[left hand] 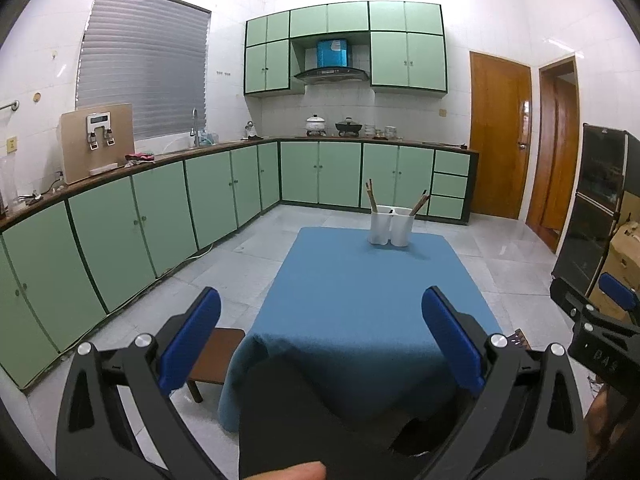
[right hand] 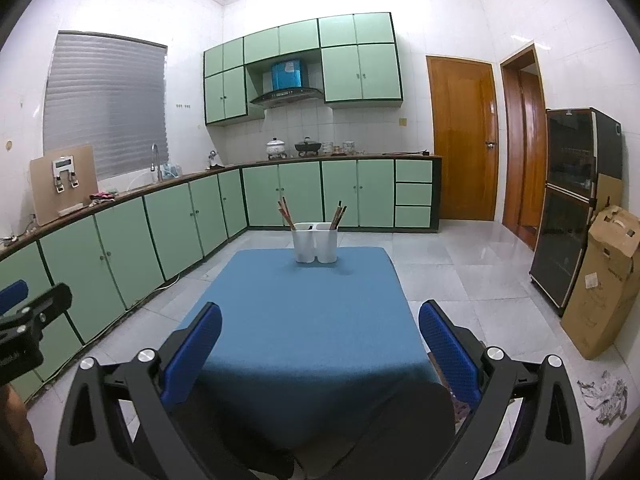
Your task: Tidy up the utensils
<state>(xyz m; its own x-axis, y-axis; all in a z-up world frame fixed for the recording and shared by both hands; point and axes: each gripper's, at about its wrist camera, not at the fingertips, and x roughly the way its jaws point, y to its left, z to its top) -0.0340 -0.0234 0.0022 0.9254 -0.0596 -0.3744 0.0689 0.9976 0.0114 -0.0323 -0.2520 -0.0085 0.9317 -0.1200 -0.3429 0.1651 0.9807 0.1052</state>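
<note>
A white two-compartment utensil holder [left hand: 391,227] stands at the far end of a table with a blue cloth [left hand: 360,296]. Brown chopsticks lean in its left compartment [left hand: 371,196] and in its right compartment [left hand: 420,202]. The holder also shows in the right wrist view [right hand: 315,242], with chopsticks in both compartments [right hand: 286,213] [right hand: 338,213]. My left gripper [left hand: 320,320] is open and empty, held back at the near end of the table. My right gripper [right hand: 320,324] is open and empty, beside it at the near end.
Green kitchen cabinets [left hand: 160,216] run along the left and back walls. A small brown stool [left hand: 218,356] stands left of the table. A black cabinet [right hand: 576,208] and a cardboard box [right hand: 604,280] stand at the right. Two wooden doors [right hand: 464,140] are behind.
</note>
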